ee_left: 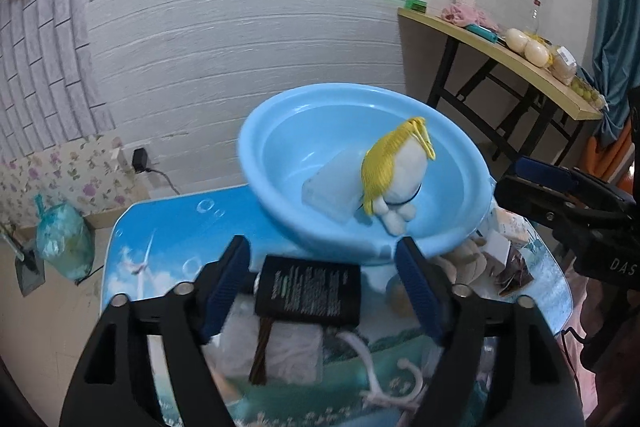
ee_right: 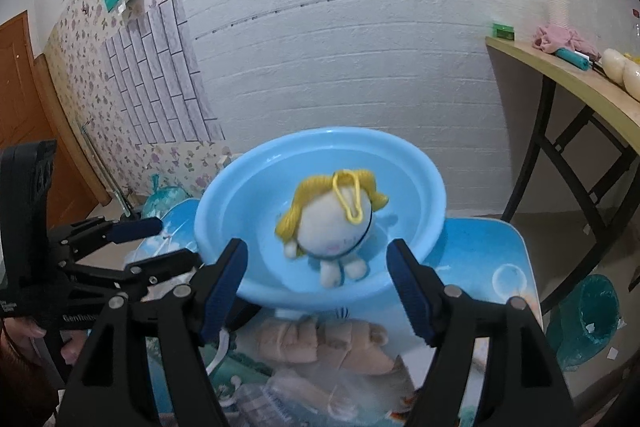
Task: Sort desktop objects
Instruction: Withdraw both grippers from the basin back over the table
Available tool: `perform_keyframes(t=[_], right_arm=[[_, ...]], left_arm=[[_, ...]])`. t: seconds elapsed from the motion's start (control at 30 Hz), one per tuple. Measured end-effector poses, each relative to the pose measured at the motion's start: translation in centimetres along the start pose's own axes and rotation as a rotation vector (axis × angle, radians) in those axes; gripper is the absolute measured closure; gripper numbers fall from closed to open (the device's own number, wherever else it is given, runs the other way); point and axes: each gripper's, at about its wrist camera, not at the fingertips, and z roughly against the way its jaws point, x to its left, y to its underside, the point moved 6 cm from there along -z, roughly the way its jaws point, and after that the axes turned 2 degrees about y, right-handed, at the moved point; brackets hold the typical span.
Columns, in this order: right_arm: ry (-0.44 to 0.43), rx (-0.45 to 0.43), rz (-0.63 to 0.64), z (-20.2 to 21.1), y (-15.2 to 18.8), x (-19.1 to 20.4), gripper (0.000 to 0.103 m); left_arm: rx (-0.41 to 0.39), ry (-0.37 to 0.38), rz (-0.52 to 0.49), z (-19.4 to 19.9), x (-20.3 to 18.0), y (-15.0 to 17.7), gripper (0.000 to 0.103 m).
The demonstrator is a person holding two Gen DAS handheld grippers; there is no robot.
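Note:
A light blue basin (ee_left: 280,131) stands on the sky-print table (ee_left: 168,223). Inside it lie a white doll with yellow yarn hair (ee_left: 400,167) and a translucent white packet (ee_left: 332,187). My left gripper (ee_left: 322,247) is open just in front of the basin. A black rectangular box with small print (ee_left: 308,291) lies between its fingers, with a gap on each side. My right gripper (ee_right: 317,255) is open and empty before the basin's (ee_right: 224,195) near rim, facing the doll (ee_right: 332,223). Each gripper shows in the other view: right gripper (ee_left: 516,179), left gripper (ee_right: 172,243).
A beige plush toy (ee_right: 328,343), clear plastic packets (ee_right: 280,399), a white cord (ee_left: 372,359), a fluffy white pack (ee_left: 280,351) and small boxes (ee_left: 508,227) lie on the near table. A wooden side table (ee_left: 500,47) stands at the right, with a teal bin (ee_right: 588,319) beneath.

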Motion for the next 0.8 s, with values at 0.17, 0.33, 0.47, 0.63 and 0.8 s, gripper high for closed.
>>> perform_keyframes(t=[0.17,0.33,0.47,0.63,0.8], right_arm=[[0.024,0.01,0.004,1.1,1.1,0.0,0.031],[0.061,0.027,-0.015,2.5,2.7,-0.7,0.031],[0.087,0.051,-0.023,3.6,4.5,-1.2,0.031],[0.102,0.12,-0.094,3.7,7.8,-2.0,0.031],[0.066,0.177,-0.118,3.8,10.6,-1.1,0.031]], left_arm=[[-0.018,-0.023,0.04,2.0,1.5,1.8,0.008],[-0.013,-0.042,0.081,3.7,3.0,4.1,0.008],[-0.004,-0.069,0.096,4.7,4.2,6.3,0.008],[0.036,-0.082,0.126,5.1,5.1,9.4,0.008],[0.056,-0.084,0.144,5.6,5.2,11.6,0.008]])
